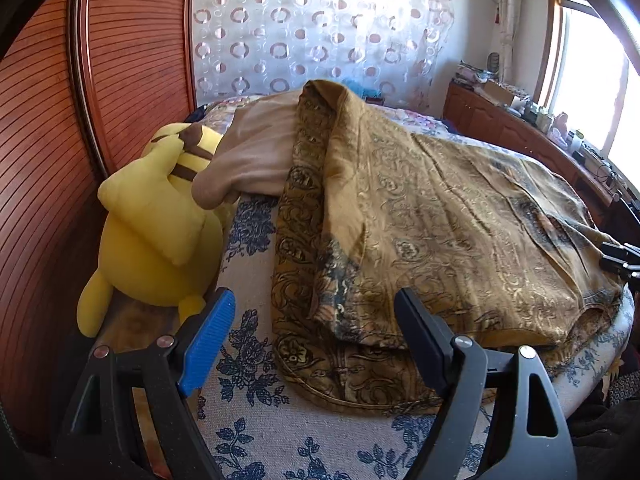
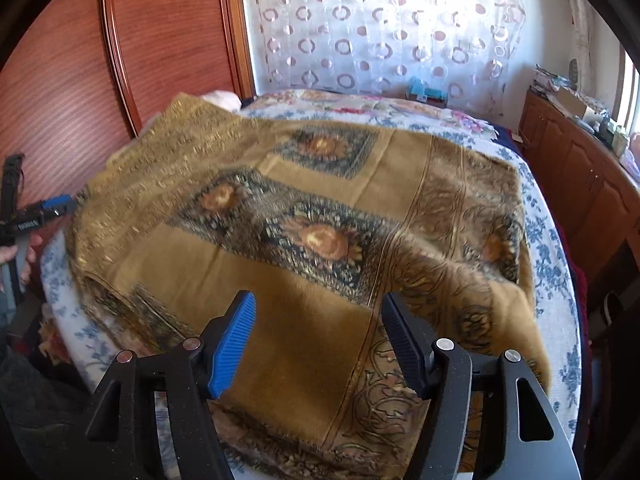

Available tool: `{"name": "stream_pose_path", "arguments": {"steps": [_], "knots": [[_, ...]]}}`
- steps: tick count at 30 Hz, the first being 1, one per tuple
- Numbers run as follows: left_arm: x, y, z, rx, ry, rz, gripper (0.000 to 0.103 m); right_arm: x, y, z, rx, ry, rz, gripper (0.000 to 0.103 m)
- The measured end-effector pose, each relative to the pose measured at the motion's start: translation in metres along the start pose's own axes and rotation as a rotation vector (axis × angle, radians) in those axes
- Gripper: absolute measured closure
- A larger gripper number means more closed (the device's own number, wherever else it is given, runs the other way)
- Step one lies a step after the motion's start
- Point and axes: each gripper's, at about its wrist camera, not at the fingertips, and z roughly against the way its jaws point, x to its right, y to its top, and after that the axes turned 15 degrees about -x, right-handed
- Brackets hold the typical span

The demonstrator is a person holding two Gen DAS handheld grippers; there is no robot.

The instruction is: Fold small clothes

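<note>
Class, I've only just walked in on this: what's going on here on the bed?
A person is folding a golden-brown patterned cloth on a bed with a blue-flowered sheet, holding tongs in each hand. Both the left tongs and the right tongs stand open above the cloth, gripping nothing. The cloth lies partly folded over itself. A yellow plush toy sits at the bed's edge beside a beige pillow.

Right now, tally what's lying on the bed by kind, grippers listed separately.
Patterned golden-brown garment: 1
Plain beige cloth: 1
Yellow plush toy, at the bed's edge by the wooden panel: 1
Grippers: 2, left gripper and right gripper, both open, holding nothing
Total: 3 items, plus 2 grippers
</note>
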Motion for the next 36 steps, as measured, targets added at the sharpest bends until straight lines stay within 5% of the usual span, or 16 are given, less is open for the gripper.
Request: {"name": "stream_pose_path", "arguments": {"steps": [9, 14, 18, 23, 29, 36], "knots": [[-0.011, 0.008, -0.011, -0.005, 0.002, 0.055, 0.021, -0.016, -0.006, -0.027, -0.003, -0.07, 0.017, 0.03], [-0.017, 0.012, -0.017, -0.012, -0.063, 0.093, 0.021, -0.017, -0.007, -0.03, 0.002, -0.071, 0.008, 0.027], [-0.015, 0.014, -0.025, -0.041, -0.097, 0.084, 0.037, -0.018, -0.007, -0.031, 0.005, -0.073, 0.009, 0.026], [-0.017, 0.012, -0.025, -0.025, -0.117, 0.095, 0.039, -0.014, -0.01, -0.028, 0.007, -0.07, 0.01, 0.026], [-0.018, 0.011, -0.024, -0.029, -0.149, 0.08, 0.09, -0.014, -0.01, -0.028, 0.006, -0.07, 0.009, 0.026], [-0.004, 0.008, -0.003, 0.036, -0.203, 0.05, 0.095, -0.013, -0.01, -0.027, 0.008, -0.065, 0.008, 0.026]]}}
